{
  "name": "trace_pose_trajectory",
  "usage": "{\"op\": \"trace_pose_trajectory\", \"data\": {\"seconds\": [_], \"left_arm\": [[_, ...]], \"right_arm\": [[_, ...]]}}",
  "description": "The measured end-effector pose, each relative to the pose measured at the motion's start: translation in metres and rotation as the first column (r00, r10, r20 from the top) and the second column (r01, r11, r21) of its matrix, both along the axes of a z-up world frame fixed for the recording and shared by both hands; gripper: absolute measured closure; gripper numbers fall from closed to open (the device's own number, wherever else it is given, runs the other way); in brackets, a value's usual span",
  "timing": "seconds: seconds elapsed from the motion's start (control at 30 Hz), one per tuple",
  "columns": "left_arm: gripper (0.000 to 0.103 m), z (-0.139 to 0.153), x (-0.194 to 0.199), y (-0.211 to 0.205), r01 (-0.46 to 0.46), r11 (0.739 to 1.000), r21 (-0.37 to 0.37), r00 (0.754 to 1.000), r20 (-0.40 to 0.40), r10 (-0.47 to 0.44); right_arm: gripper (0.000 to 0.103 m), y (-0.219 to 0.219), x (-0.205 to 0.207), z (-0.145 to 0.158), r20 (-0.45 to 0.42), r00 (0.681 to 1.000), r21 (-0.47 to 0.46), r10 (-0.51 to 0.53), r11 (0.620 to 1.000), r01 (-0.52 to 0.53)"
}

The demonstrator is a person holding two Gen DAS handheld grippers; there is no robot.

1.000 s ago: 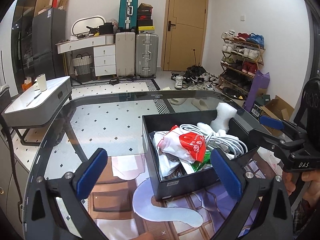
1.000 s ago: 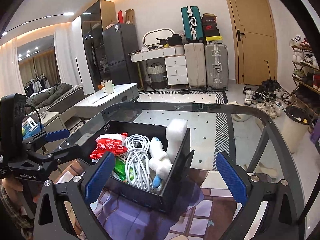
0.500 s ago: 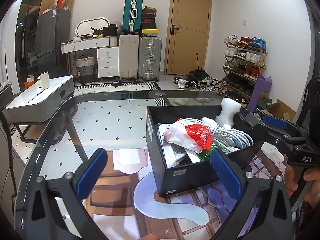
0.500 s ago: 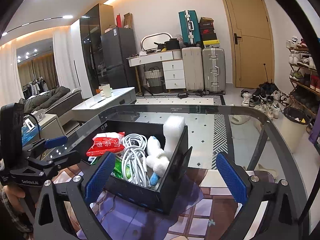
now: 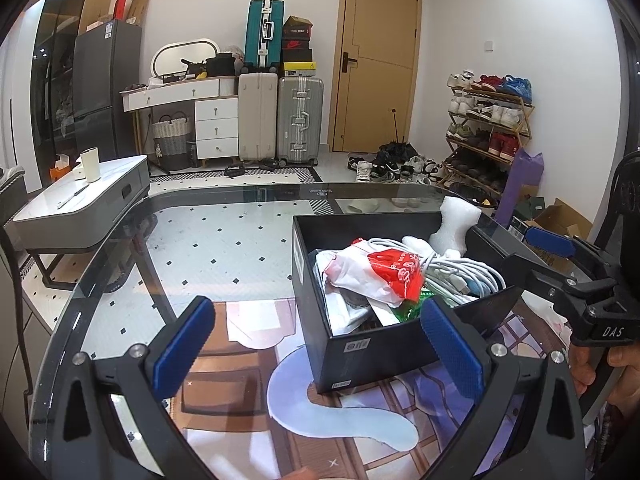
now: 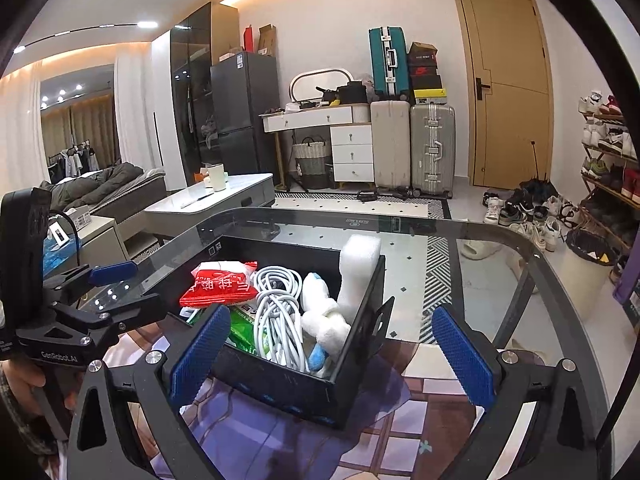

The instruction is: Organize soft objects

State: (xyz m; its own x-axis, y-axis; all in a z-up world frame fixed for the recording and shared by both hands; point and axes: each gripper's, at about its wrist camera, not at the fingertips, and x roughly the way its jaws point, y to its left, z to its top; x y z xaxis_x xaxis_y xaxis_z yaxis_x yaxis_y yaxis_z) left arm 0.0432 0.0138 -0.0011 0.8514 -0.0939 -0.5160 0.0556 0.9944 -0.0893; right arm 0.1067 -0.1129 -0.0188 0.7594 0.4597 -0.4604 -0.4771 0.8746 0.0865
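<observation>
The left tool (image 5: 316, 344) is held with its blue pads wide apart and nothing between them, low in the left wrist frame above the glass counter (image 5: 192, 240). Its right pad overlaps the near wall of a black box (image 5: 384, 344), which sits right of centre on the counter. The right tool (image 6: 332, 348) is likewise spread and empty at the bottom of its own frame, with the box's right corner seen between the pads. Each tool is also seen from the other's camera, at the frame edge, gripped by a hand (image 5: 600, 364). In the box are seen a red and white bag (image 6: 220, 284), a coil of white cable (image 6: 276, 308), a white plush toy (image 6: 324, 316) and a white foam block (image 6: 358, 268) standing at the far right corner. A patterned mat (image 5: 248, 392) lies under the glass.
</observation>
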Motion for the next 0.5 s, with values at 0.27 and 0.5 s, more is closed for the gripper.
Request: {"op": "trace_pose_trajectory", "data": {"seconds": [0.27, 0.5], "left_arm": [[0.000, 0.0006, -0.0015, -0.0003, -0.007, 1.000, 0.009, 1.000, 0.008, 0.007], [0.000, 0.0002, -0.0023, -0.0046, 0.004, 1.000, 0.027, 1.000, 0.011, -0.005]], "right_arm": [[0.001, -0.0028, 0.0006, 0.0002, -0.002, 1.000, 0.010, -0.004, 1.000, 0.004], [0.001, -0.0030, 0.0017, 0.0001, -0.006, 1.000, -0.001, 0.004, 1.000, -0.004]]}}
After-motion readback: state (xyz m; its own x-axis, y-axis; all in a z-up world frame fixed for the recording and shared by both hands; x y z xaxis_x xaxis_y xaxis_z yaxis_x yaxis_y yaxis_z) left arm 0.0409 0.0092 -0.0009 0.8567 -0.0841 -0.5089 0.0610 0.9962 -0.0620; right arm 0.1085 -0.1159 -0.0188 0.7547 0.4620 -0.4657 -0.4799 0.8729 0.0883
